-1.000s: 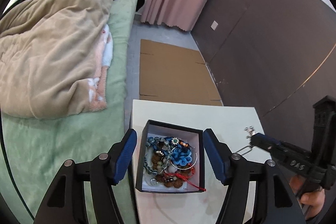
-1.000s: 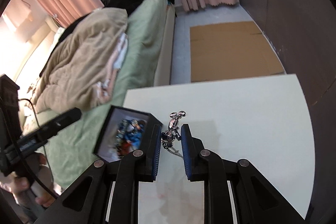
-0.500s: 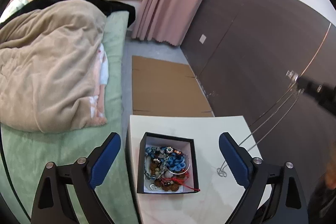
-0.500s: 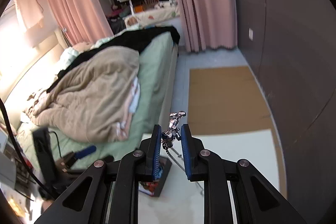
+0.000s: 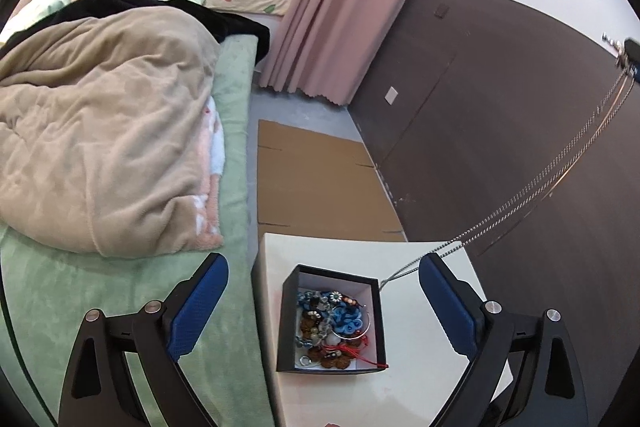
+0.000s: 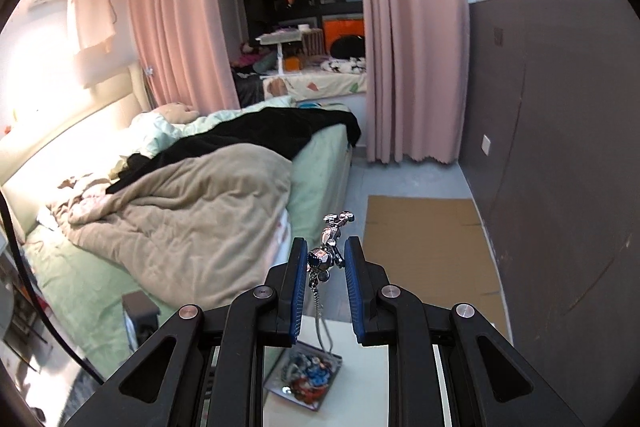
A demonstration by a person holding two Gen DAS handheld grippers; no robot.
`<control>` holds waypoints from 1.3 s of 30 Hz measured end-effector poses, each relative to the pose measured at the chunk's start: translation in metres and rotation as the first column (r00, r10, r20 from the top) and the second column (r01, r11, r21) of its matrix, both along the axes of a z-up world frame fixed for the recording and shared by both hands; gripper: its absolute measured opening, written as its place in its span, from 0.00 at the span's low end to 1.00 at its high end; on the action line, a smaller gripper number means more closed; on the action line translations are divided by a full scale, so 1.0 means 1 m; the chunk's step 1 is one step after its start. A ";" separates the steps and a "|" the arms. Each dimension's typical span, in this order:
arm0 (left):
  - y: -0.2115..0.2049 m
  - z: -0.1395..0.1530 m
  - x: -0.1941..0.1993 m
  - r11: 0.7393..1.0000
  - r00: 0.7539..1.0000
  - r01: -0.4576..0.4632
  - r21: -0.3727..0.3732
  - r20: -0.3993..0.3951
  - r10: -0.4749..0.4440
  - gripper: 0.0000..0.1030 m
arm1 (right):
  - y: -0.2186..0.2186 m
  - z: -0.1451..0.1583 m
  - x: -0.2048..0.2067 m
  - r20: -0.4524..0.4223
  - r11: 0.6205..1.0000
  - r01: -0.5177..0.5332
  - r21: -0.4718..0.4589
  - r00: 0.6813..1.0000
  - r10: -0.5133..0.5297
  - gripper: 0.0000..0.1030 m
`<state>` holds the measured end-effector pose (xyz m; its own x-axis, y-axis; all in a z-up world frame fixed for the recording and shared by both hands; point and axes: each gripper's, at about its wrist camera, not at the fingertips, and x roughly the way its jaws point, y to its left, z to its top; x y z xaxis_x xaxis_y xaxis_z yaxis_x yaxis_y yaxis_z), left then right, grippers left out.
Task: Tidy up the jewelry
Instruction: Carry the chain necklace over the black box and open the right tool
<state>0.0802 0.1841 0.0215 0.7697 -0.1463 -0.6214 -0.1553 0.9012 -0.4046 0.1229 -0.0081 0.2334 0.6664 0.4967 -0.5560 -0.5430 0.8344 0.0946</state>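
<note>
A black jewelry box (image 5: 332,323) with a white inside holds several bead bracelets and chains on a small white table (image 5: 424,359). My left gripper (image 5: 320,307) is open, high above the box. My right gripper (image 6: 324,263) is shut on the silver pendant (image 6: 330,247) of a necklace and holds it high. Its silver chain (image 5: 560,167) hangs down from the upper right in the left wrist view, its low end by the box's right rim. The box also shows far below in the right wrist view (image 6: 308,379).
A bed with a green sheet (image 5: 60,287) and a beige blanket (image 5: 100,131) lies left of the table. Flattened cardboard (image 5: 316,179) lies on the floor behind the table. A dark wall panel (image 5: 500,107) runs along the right. Pink curtains (image 6: 404,47) hang at the back.
Both grippers have risen well above the table. The right gripper has lifted the pendant, and the chain has drawn up, so it hangs long down to the box.
</note>
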 end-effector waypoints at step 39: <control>0.058 -0.008 -0.017 0.988 0.988 -0.153 -0.024 0.011 0.154 0.93 | 0.077 -0.130 0.004 -0.220 0.990 -0.140 -0.032 0.967 0.129 0.20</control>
